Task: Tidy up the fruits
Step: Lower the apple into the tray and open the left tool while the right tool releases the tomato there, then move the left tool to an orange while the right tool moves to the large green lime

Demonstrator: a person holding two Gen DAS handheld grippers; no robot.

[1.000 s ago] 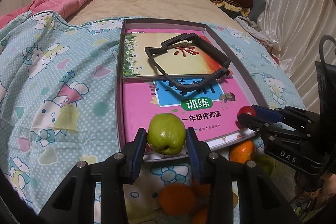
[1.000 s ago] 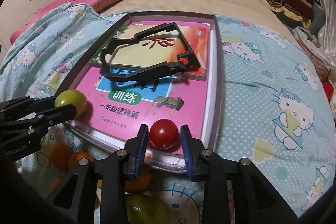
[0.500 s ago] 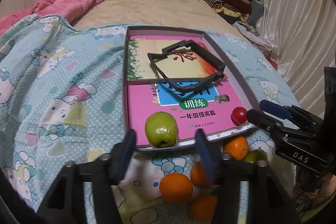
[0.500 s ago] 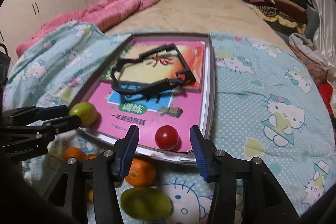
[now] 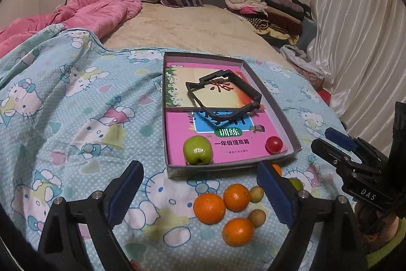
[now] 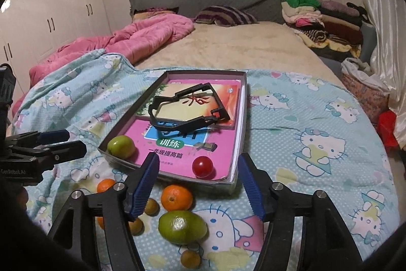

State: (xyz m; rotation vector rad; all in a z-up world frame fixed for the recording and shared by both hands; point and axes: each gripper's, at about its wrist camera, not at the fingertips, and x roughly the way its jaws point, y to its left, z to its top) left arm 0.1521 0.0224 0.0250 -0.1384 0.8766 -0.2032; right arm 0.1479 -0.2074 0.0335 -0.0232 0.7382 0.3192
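The shallow grey cardboard box (image 5: 281, 118) lined with pink workbooks lies on the bed's blue cartoon-cat quilt (image 5: 76, 118), now well beyond both sets of fingers, whereas a second ago each gripper reached over its near rim; the left gripper (image 5: 200, 194) has drawn back with its blue-padded fingers spread wide and holding nothing, and the right gripper (image 6: 198, 184) is likewise wide open and empty; the round green apple (image 5: 197, 150) they released sits inside the box ahead of the left fingers, at the near-left corner; the small red tomato (image 6: 202, 166) rests at the near-right corner, just beyond the right fingers; so two fruits look delivered, and the loose oranges (image 5: 209, 208), the green mango-like fruit (image 6: 182, 227) and the small brownish fruits (image 5: 256, 218) between and below the fingers likely come next.
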